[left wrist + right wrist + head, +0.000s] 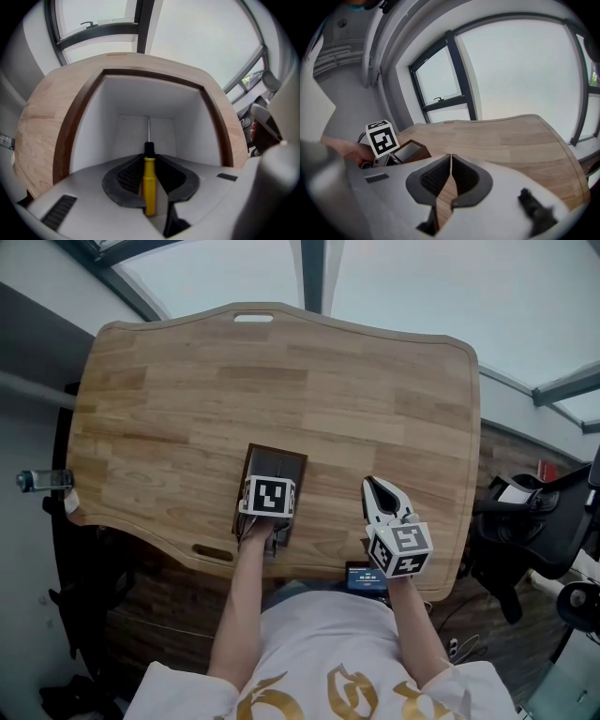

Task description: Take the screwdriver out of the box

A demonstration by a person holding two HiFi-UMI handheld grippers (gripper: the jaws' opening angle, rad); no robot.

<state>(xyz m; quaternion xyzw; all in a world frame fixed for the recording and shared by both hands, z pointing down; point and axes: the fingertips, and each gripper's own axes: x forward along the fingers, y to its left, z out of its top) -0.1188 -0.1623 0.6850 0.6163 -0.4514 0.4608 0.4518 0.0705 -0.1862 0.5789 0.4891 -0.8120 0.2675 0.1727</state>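
Observation:
A dark wooden box [274,454] with a white lining [93,136] stands on the wooden table [281,371] near its front edge. In it lies the screwdriver [149,180], with a yellow handle, a black collar and a thin metal shaft that points away along the box floor. My left gripper [149,157] points steeply down into the box, its pads closed on the yellow handle. In the head view its marker cube [269,495] hides the jaws. My right gripper [375,486] hovers over the table to the right of the box, shut with nothing in it [451,157].
A water bottle [42,481] sticks out past the table's left edge. A small screen device [366,576] sits below the front edge by my right hand. A black chair [534,512] stands to the right. Windows rise behind the table's far side.

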